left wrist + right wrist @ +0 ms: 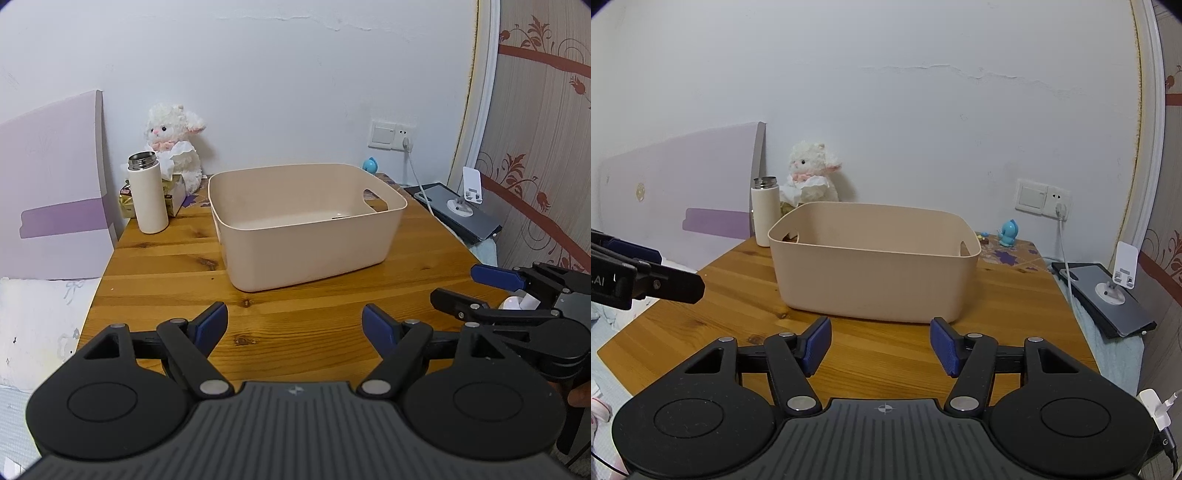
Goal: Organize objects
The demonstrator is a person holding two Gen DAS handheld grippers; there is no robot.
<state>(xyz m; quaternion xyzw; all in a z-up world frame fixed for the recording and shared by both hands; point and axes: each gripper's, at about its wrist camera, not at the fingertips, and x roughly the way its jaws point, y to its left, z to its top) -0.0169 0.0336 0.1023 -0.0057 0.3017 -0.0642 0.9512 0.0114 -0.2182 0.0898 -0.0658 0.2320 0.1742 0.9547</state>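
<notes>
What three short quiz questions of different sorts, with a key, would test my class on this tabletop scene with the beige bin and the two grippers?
1. True or false: the beige plastic bin stands on the wooden table.
2. Multiple choice: what stands at the table's back left corner, beside the plush lamb? A) a white flask with no cap B) a red mug C) a green bowl
3. Fill in: the left gripper and the right gripper both have their jaws ____, with nothing between them.

Key: 1 true; 2 A, the white flask; 3 open.
</notes>
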